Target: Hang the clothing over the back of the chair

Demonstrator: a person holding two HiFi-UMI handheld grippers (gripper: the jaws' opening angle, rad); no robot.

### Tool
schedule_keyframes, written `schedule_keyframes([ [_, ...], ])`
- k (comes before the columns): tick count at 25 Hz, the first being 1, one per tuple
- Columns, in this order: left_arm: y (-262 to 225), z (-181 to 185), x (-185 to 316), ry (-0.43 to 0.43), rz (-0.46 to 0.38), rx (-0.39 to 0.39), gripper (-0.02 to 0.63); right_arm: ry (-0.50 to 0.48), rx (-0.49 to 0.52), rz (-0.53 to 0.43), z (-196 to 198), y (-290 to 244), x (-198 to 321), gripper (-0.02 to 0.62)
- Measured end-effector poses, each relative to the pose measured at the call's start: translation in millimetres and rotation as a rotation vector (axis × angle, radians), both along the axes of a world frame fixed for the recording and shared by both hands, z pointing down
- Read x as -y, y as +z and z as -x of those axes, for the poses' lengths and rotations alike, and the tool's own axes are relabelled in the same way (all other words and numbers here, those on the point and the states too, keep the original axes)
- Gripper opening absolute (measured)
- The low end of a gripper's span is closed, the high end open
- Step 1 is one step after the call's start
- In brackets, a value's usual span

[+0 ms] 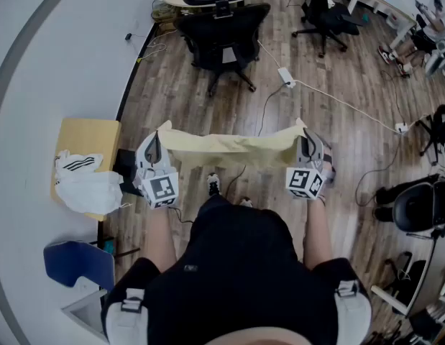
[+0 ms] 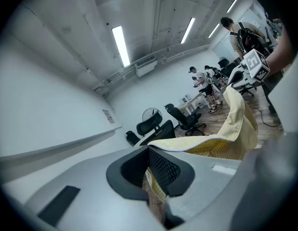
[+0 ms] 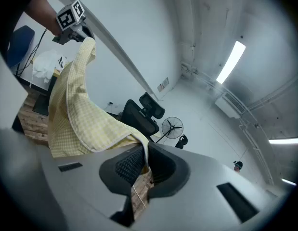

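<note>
While the yellow garment hangs in mid-air w/ a slight sag, the L gripper has its jaws pressed tight on the garment's left corner. The R gripper pinches the right corner the same way. The black chair stands well ahead, apart from the fabric. Both gripper views show a fan by the chair, which the head view lacks. The R gripper view also catches the white bag; the L gripper view doesn't.
</note>
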State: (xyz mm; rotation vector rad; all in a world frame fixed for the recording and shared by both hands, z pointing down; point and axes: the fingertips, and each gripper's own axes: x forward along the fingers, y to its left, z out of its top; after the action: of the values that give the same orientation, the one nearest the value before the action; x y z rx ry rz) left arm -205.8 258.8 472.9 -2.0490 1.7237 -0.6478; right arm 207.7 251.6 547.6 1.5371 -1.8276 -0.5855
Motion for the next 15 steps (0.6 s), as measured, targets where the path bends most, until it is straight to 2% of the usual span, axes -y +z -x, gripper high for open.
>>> schedule_keyframes([
  [15, 6, 30, 6, -0.002, 0.015, -0.017, 0.0, 0.02, -0.026, 0.024, 27, 0, 7, 0.009],
])
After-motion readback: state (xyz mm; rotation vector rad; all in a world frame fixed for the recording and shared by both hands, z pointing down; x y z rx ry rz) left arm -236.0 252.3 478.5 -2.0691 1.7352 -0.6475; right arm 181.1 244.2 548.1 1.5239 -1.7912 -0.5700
